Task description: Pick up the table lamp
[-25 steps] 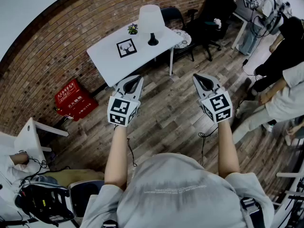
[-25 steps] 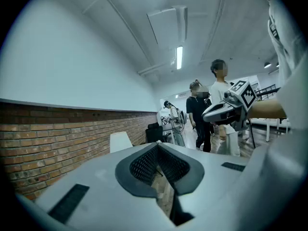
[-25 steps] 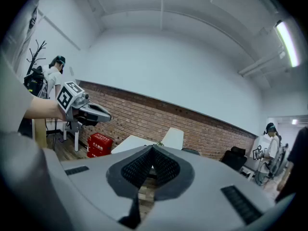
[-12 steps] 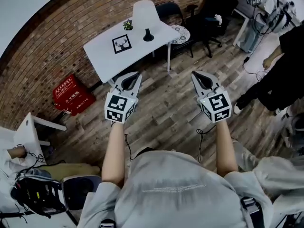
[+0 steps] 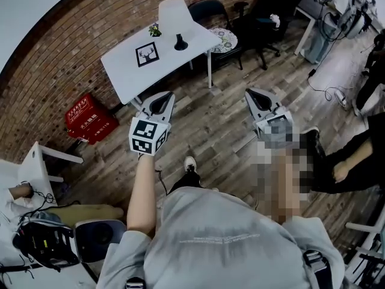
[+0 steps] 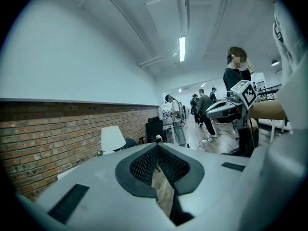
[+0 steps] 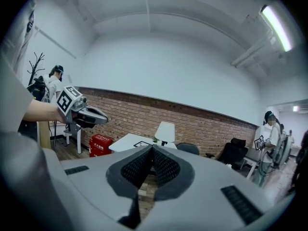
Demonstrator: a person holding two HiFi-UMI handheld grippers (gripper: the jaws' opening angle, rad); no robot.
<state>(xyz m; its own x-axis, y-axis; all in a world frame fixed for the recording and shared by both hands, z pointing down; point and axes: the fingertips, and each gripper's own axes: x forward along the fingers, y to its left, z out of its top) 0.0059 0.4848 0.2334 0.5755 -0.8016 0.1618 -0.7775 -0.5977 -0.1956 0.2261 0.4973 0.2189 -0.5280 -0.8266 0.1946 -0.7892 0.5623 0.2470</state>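
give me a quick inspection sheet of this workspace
surface: white table by the brick wall, ahead of both grippers
job's things: table lamp upright on the table, untouched
clutter: framed deer picture and small plant beside the lamp
grippers: left gripper and right gripper shut, empty, over the floor
cables: cable loose on the floor at right
surroundings: red crate, office chair, people nearby
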